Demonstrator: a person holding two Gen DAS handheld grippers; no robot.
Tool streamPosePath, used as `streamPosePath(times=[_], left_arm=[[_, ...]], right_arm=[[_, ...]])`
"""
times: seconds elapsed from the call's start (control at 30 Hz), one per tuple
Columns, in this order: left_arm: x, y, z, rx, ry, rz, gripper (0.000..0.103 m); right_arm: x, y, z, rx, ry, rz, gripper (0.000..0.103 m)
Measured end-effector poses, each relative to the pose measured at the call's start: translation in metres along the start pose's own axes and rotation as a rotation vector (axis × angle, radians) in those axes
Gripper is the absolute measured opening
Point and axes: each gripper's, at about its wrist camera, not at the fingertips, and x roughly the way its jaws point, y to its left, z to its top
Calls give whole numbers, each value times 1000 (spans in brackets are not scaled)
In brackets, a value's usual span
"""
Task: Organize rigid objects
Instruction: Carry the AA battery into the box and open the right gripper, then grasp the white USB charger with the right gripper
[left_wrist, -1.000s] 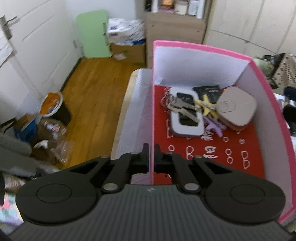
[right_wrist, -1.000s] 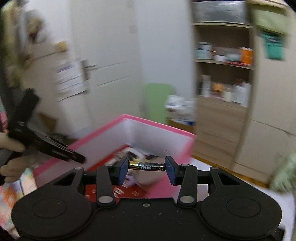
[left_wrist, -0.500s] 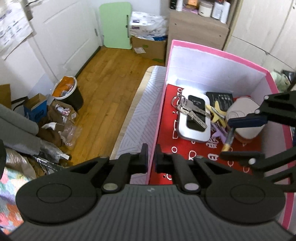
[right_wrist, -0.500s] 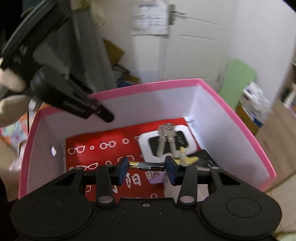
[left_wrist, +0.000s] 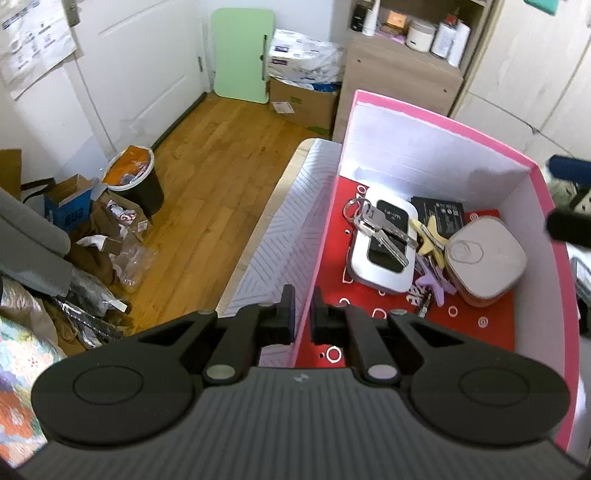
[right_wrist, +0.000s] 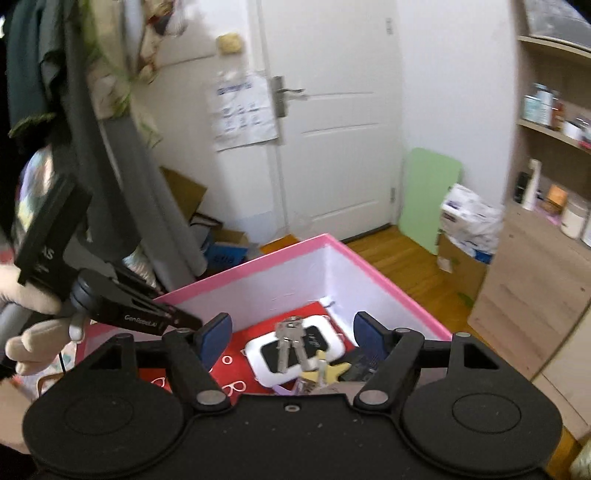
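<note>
Your left gripper pinches the pink box wall so it won't slide. Right gripper is wide apart w/ nothing in it, above the box. Battery lies inside, by the keys.

Shiny metal keys lie on a glossy white plastic device inside the matt pink cardboard box.
</note>
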Motion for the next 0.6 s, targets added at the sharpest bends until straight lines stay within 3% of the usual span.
streamPosePath(times=[0.13,0.33,0.5,0.6], left_arm=[[-1,-2,2,59,-6,-12,5],[0,8,1,51,-28,-86,5],[-1,9,-3,74,-52,-96,5],[-1,12,-5,70,-62,-111,6]], right_arm=[[-28,-14,-13,63,-36,-121,77],[-78,-44,-59,277,-61,-346,77],[-95,-48,-109,438,-65,-429,77],[-89,-39,-143,464,-52,-502,63]])
